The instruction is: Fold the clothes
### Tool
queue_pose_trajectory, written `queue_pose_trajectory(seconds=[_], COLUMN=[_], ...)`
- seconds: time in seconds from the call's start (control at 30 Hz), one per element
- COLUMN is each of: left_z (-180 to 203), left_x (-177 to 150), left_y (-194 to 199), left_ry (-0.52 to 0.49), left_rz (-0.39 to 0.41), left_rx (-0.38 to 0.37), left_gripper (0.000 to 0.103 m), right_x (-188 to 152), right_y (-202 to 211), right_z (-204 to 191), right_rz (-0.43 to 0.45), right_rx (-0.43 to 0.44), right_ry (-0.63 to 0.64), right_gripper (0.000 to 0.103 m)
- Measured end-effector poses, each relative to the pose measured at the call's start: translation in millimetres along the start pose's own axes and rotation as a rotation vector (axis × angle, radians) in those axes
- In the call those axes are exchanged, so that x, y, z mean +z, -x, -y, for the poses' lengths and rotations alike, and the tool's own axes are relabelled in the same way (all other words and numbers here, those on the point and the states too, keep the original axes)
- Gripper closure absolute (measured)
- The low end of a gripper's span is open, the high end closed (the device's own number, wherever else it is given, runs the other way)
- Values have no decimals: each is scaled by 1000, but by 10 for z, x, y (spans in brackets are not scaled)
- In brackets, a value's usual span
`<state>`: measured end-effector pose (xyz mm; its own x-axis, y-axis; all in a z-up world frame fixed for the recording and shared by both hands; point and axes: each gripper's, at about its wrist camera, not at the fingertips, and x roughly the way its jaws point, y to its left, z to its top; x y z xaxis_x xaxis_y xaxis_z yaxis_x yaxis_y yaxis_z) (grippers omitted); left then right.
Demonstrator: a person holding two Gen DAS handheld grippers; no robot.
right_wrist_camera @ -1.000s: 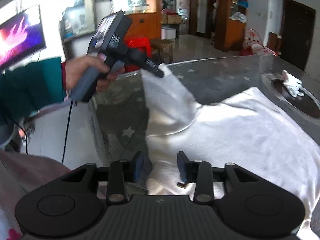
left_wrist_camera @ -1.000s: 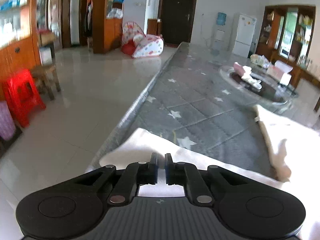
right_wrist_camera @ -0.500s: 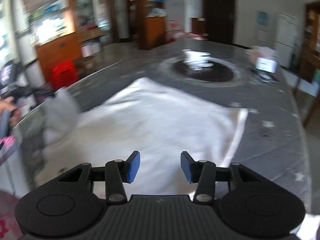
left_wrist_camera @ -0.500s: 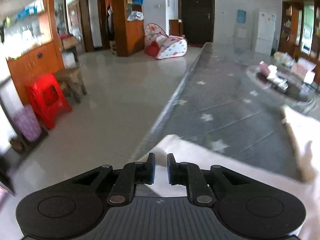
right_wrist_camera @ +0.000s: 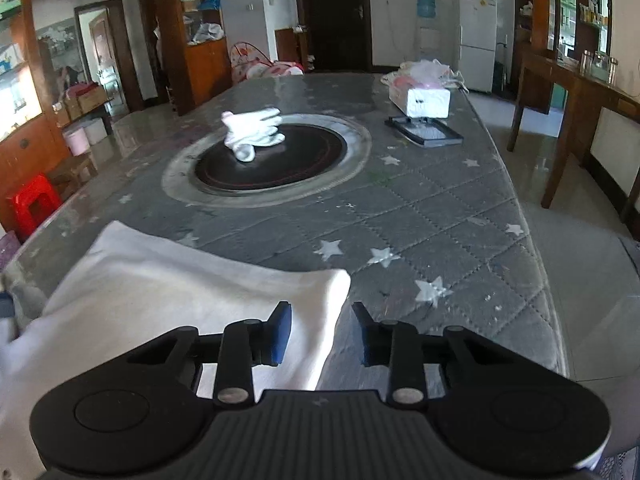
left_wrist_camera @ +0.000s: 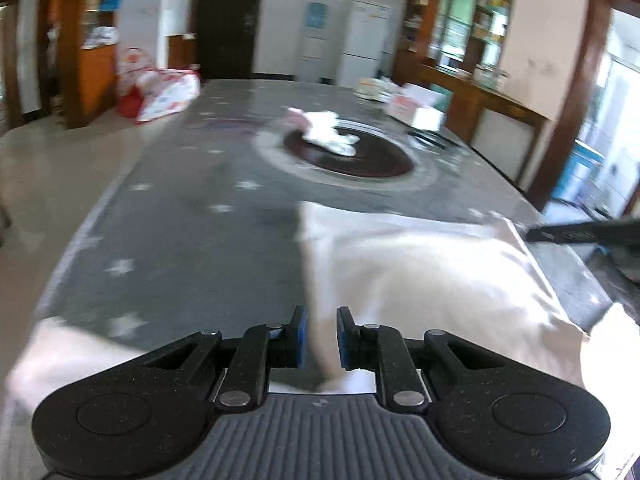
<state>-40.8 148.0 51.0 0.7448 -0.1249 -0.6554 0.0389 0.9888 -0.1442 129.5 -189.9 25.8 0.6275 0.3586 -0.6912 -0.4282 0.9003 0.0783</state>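
cloth point(right_wrist_camera: 168, 292), white, lies across the near end of the table point(right_wrist_camera: 440, 220). our left gripper point(left_wrist_camera: 321, 334) stands narrow around a raised fold, grip unclear; our right gripper point(right_wrist_camera: 322, 330) is closing over the cloth's right edge. we should pinch both corners evenly before lifting.

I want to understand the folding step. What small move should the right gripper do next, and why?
Probably finish closing on the white garment. The right gripper has its closing jaws astride the cloth's corner edge, not yet pinching it, while the left gripper has fabric between its jaws.
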Motion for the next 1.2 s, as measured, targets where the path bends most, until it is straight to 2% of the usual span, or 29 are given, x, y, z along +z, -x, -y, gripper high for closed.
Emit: queue_pose_trajectory(seconds=[0.1, 0.2, 0.5, 0.63, 0.8, 1.0, 1.1, 1.2], left_z=[162, 228, -8, -28, 5, -58, -118, -115], left_x=[-46, -112, -110, 23, 283, 441, 462, 450], left_y=[-157, -290, -200, -176, -423, -821, -841, -830], left_ry=[-45, -85, -43, -5, 10, 27, 65, 59], left_rz=[-28, -60, -74, -73, -55, -63, -62, -57], left_rx=[-42, -27, -31, -72, -81, 13, 17, 20], left_gripper=[86, 87, 86, 77, 76, 77, 77, 77], right_x=[37, 48, 179, 227, 241, 248, 265, 288], right_y=[-179, -336, -527, -511, -385, -364, -432, -539], right_z=[29, 47, 91, 55, -24, -174, -279, -408], right_rz=[-21, -39, -16, -9, 17, 11, 3, -8], right_rx=[-18, -51, -77, -72, -54, 5, 38, 63], right_ry=[3, 14, 21, 34, 56, 85, 108, 140], right_gripper=[78, 78, 78, 78, 77, 77, 77, 77])
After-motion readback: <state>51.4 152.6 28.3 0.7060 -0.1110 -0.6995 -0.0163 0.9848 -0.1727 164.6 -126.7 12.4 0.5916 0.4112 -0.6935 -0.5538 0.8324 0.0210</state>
